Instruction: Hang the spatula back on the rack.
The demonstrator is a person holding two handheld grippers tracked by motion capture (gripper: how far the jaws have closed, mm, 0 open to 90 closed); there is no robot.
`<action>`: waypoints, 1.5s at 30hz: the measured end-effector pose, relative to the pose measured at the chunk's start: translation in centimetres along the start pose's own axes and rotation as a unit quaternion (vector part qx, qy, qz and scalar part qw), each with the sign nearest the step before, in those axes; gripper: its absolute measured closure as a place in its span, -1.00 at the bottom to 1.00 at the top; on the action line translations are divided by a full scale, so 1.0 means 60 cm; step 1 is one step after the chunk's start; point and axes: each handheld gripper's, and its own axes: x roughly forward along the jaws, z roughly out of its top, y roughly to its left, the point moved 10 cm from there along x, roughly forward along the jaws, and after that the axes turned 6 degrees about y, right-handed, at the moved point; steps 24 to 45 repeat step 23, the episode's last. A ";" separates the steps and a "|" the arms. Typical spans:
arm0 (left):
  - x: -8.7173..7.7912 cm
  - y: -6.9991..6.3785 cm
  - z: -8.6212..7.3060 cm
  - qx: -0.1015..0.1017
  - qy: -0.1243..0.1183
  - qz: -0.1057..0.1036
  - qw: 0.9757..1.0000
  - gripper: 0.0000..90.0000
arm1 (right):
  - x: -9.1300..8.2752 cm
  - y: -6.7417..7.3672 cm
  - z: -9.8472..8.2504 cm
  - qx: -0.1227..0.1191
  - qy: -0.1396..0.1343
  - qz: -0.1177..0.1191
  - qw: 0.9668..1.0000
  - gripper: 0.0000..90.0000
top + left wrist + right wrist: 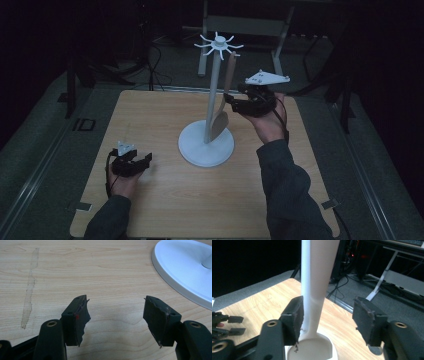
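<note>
While the left gripper (pixel 141 161) rests idle on the table (pixel 165 200) with its jaws spread wide and nothing between them, the work sits further right. A white stand (pixel 214 90) rises from a round base at the table's middle, and a pale wooden spoon (pixel 223 107) hangs from one of its top hooks, bowl down just above the base. The right gripper (pixel 328 320) has its jaws parted around the spoon's handle, the left pad touching or nearly so, without clamping. Judging by this, the spoon is hung and only drawing away remains. No writing or labels can be read.
</note>
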 end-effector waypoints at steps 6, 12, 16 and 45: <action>0.000 0.000 0.000 0.000 0.000 0.000 1.000 -0.18 | -0.001 -0.002 -0.013 0.005 0.009 -0.008 1.000 -0.23; 0.000 0.000 0.000 0.000 -0.001 0.000 1.000 -0.18 | -0.009 0.002 -0.030 0.001 0.019 -0.012 1.000 -0.30; 0.000 0.000 0.001 0.000 0.000 0.000 1.000 -0.18 | -0.015 0.002 -0.049 0.007 0.029 -0.012 0.999 -0.30; 0.001 0.000 0.001 0.000 0.000 0.000 1.000 -0.18 | -0.024 -0.006 -0.126 0.014 0.062 -0.011 0.998 -0.30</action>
